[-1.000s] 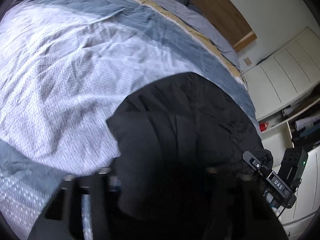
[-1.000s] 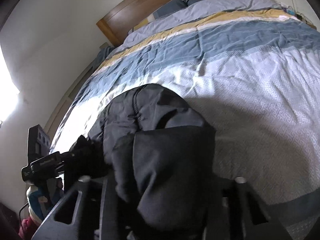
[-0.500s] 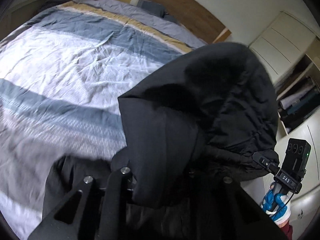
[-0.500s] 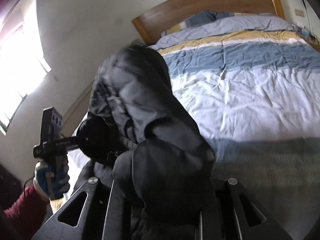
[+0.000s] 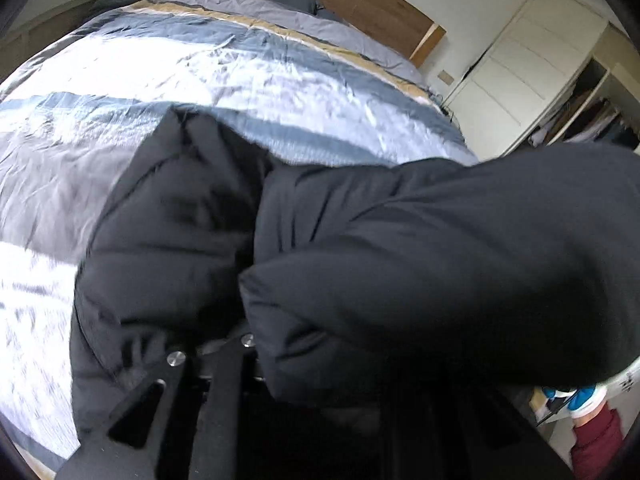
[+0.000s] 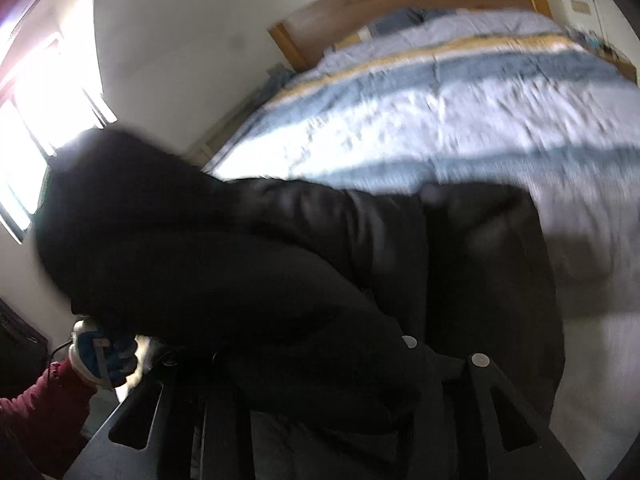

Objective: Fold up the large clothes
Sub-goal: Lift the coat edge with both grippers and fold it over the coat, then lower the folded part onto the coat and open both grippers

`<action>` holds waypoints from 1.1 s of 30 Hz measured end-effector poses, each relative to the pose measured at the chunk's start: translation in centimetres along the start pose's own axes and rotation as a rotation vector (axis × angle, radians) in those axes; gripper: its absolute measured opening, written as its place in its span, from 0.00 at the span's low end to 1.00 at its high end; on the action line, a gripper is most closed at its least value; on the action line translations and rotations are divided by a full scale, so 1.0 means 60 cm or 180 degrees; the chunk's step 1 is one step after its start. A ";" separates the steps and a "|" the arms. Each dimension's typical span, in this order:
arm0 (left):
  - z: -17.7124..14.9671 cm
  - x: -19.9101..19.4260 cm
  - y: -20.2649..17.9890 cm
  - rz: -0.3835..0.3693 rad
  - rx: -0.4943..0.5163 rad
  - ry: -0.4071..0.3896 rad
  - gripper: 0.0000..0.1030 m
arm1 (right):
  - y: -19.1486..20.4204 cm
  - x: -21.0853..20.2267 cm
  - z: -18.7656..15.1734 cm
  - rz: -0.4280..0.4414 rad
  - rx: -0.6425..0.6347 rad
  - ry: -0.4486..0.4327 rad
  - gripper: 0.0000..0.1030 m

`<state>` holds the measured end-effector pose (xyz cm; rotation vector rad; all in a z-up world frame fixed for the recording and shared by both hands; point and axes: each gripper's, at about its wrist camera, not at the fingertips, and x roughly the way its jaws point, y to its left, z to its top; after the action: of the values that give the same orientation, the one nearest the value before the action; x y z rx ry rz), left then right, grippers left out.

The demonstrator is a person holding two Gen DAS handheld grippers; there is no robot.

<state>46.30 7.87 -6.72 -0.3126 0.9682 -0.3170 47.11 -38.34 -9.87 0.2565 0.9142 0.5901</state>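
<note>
Here, up close: left gripper (image 5: 304,364) shut tight on a thick fold of the black coat (image 5: 400,260). Pads hidden under the cloth, so judged from the hang of the coat off it. Right gripper (image 6: 320,380) just opening, with coat (image 6: 240,260) between its jaws and piled over them. Pads pressing on it or not: cannot tell.

Looks soft and puffy, like a winter coat. Probably light for its size, but big and floppy. Smooth outside, so likely a bit slippery. Easy to squash flat in a pinch, then quick to puff back up. Not going to break. Best to grab a thick edge, such as a hem, shoulder or cuff, and pinch deep. Better with both grippers well apart, to stop sagging in the middle.

A little farther out: coat bunched in a fat roll between the two grippers, up above the bed (image 5: 200,80). Drooping down in front of the left gripper, maybe touching the bed cover at one end. Too blurry to say for sure. Gloved left hand (image 6: 102,356) just under the roll, seen from the right side.

Farther off: striped bed, wide and flat, good for laying the coat out. Wooden headboard (image 5: 360,0) at the far end. White cupboard doors (image 5: 532,64) by the wall.
</note>
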 end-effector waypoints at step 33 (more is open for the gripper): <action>-0.128 -0.170 -0.069 0.0382 0.0388 0.0113 0.41 | 0.052 -0.151 -0.105 -0.0668 -0.0287 0.0115 0.78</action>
<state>33.94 7.24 -1.49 -0.1373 0.9936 -0.2712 36.68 -41.26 -6.15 0.0674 0.9333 0.4414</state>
